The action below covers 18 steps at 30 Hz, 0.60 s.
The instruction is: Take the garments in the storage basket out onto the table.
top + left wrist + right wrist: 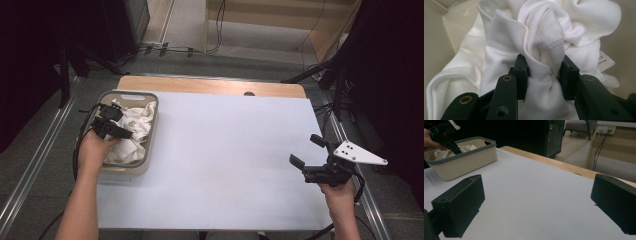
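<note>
Pale blue sheeting covers most of the wooden table (pixel 210 86), with grey floor, cables and dark stands around it. At the table's far left corner sits a cream plastic basket with a grey rim (pixel 151 131), and the crumpled white cotton cloth (pixel 131 131) lies heaped inside it. The step in hand looks like the pick-up: the left gripper (pixel 131 134) reaches down into the basket, and in the left gripper view its two black jaws are pinched on a bunched fold of the cloth (pixel 541 45), the fabric squeezed into a tight waist between the pads, with a hemmed edge and a small printed label (pixel 604 60) showing beside the grip. Most of the cloth is down in the basket, so the lift has barely begun, if at all. My judgement is that the next move calls for a steady pull straight up and clear of the rim (a loose tail could drag on it or tip the light basket), then a carry over to the open sheet. The right gripper (pixel 307 150) is held above the near right part of the table, well apart from the basket; its jaws stand spread wide with nothing between them, the bare sheet visible in the gap in the right gripper view.
</note>
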Motion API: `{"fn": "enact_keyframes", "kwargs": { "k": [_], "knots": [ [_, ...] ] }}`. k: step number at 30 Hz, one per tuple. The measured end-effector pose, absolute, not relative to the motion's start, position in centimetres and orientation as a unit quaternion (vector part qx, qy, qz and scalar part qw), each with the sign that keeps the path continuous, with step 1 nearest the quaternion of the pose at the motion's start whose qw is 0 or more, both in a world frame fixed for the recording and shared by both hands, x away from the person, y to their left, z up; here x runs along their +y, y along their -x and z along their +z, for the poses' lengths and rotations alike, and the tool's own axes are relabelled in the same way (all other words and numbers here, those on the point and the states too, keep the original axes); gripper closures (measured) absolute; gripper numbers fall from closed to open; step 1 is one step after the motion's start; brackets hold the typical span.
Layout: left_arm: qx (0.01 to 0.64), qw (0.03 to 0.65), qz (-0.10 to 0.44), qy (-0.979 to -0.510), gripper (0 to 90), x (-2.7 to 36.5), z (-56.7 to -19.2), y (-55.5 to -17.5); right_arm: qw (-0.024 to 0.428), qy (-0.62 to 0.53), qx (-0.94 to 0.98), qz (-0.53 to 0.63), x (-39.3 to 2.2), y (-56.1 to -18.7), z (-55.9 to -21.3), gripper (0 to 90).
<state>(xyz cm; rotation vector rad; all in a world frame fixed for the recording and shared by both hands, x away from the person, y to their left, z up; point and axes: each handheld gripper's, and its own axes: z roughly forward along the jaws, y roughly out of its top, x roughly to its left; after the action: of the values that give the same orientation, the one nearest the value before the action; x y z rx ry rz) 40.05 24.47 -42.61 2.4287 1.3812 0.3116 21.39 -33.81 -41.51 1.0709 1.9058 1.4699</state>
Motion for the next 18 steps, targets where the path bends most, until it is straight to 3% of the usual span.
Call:
{"fn": "enact_keyframes", "kwargs": {
  "k": [18],
  "knots": [
    [0.447, 0.234, 0.138, -0.852, 65.7, 24.6, -40.9, -38.6, 0.251, -0.395, 0.701, 0.538, -33.9, -21.4, -41.6, 0.0]
  ]
}}
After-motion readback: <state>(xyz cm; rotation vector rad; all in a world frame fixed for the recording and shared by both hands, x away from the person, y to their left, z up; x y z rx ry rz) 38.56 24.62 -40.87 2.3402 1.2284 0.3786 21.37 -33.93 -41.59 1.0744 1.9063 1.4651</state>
